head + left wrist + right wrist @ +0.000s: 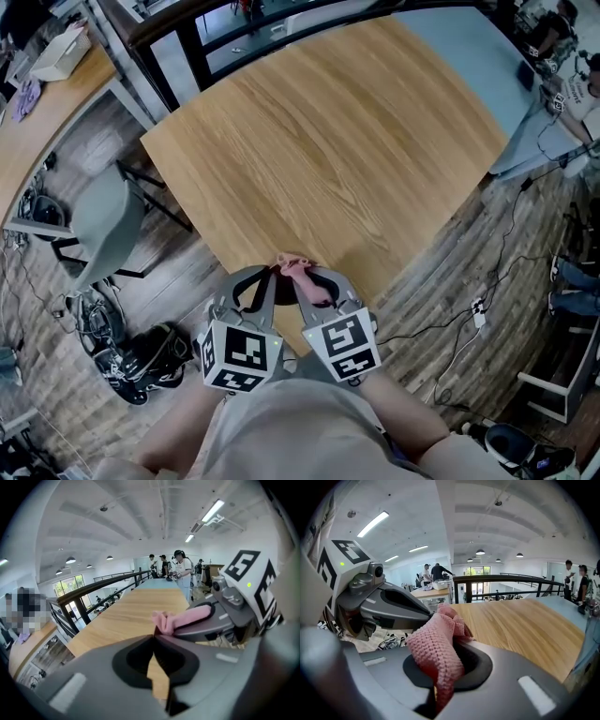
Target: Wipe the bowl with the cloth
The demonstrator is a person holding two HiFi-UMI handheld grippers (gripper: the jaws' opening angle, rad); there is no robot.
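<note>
Your cloth (436,651) is a pink, coarse-knit piece, bunched into thick folds rather than spread flat. It's clamped in your right tongs (452,639), whose jaws are closed on its middle: one crumpled end sticks out past the tips and the rest is squeezed down into the gap between them. It is held off the surface, over the near edge of the wooden counter (328,141).

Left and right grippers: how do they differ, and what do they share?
The left gripper is shut on nothing; the right gripper is shut on the pink cloth. The left's marker cube and the right's differ in pattern. Both are grey and sit side by side over the table's near edge.
</note>
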